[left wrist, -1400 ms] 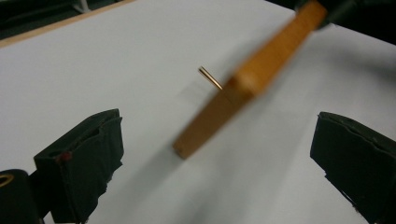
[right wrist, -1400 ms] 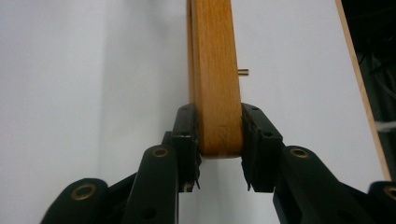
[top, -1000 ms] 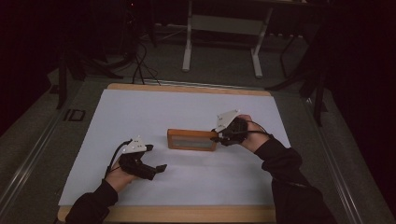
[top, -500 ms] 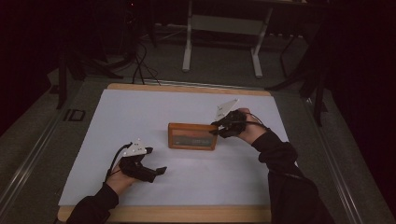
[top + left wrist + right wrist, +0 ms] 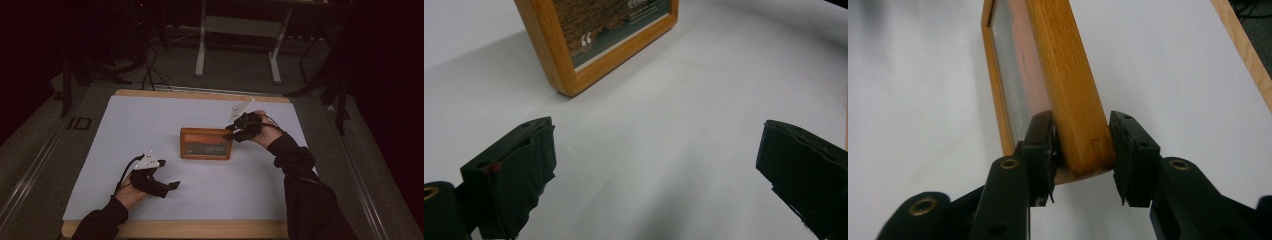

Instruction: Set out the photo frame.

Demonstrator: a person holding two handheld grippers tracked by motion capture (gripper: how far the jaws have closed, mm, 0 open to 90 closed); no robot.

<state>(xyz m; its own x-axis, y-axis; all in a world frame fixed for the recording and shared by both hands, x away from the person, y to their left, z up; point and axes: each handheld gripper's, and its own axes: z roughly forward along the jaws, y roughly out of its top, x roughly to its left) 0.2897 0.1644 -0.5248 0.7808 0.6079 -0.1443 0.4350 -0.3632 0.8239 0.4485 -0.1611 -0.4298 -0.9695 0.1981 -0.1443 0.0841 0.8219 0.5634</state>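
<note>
A wooden picture frame [image 5: 206,144] stands on its long edge in the middle of the white table cover [image 5: 150,120], its printed face toward the person. My right gripper [image 5: 231,134] is shut on the frame's upper right corner. In the right gripper view both black jaws of my right gripper [image 5: 1082,142] clamp the frame [image 5: 1068,90] across its thickness. My left gripper [image 5: 172,187] rests low at the front left, open and holding nothing. In the left gripper view my left gripper [image 5: 654,165] has its jaws spread wide, with the frame's lower corner [image 5: 574,45] farther off.
The table's wooden rim [image 5: 200,94] shows around the white cover, and its right edge [image 5: 1243,50] shows in the right gripper view. Beyond the table, metal stand legs [image 5: 201,55] and cables lie on a dark floor.
The right gripper has tipped the picture frame up from nearly flat to standing on its edge, moving back and up. The left gripper has barely moved.
</note>
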